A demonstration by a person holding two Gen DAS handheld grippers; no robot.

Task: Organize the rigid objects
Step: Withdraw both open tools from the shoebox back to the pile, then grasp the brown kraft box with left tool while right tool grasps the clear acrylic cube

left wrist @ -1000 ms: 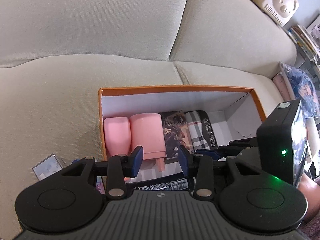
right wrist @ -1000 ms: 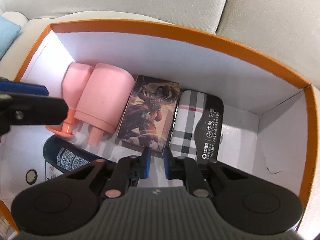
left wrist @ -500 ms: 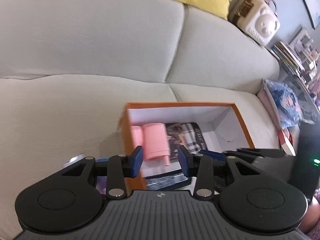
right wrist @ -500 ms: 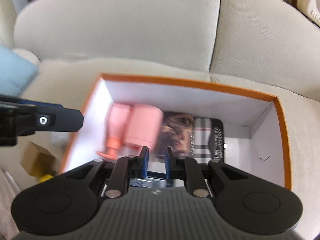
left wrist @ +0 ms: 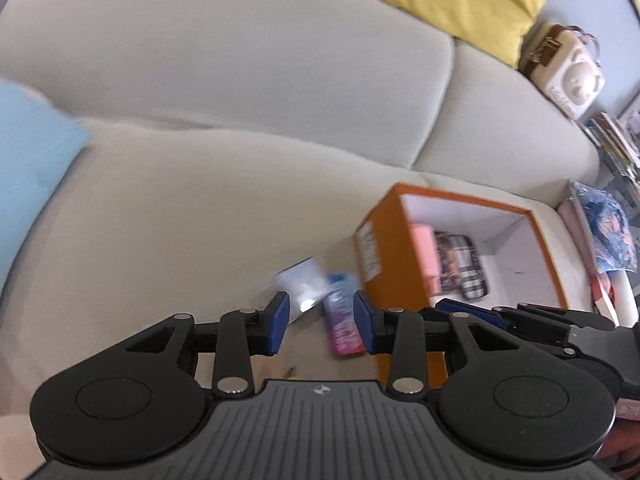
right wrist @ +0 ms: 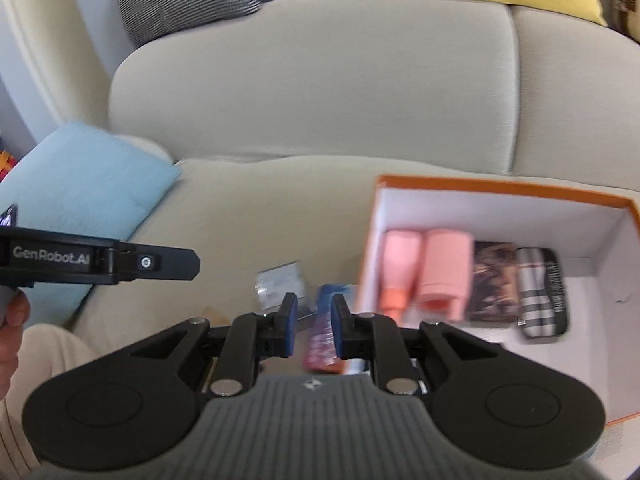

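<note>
An orange box [left wrist: 404, 194] [right wrist: 500, 188] with a white inside stands on the beige sofa. In it lie two pink containers [right wrist: 424, 272], a dark picture card box [right wrist: 494, 280] and a plaid case [right wrist: 542, 294]. Left of the box on the seat lie a clear plastic case [left wrist: 302, 282] [right wrist: 278, 282] and a pink-blue packet [left wrist: 342, 320] [right wrist: 324, 332]. My left gripper [left wrist: 318, 326] is open and empty above these two. My right gripper [right wrist: 314, 330] is open a little, empty, over the packet.
A light blue cushion [right wrist: 76, 200] lies on the seat at the left. A yellow cushion [left wrist: 460, 0] and a cream bear-shaped bag [left wrist: 568, 76] sit on the sofa back. Books and a patterned pillow [left wrist: 608, 228] are at the right.
Both grippers have pulled back and up out of the box and swung left. The right gripper's jaws have opened a little. The loose items on the seat now lie under them.
</note>
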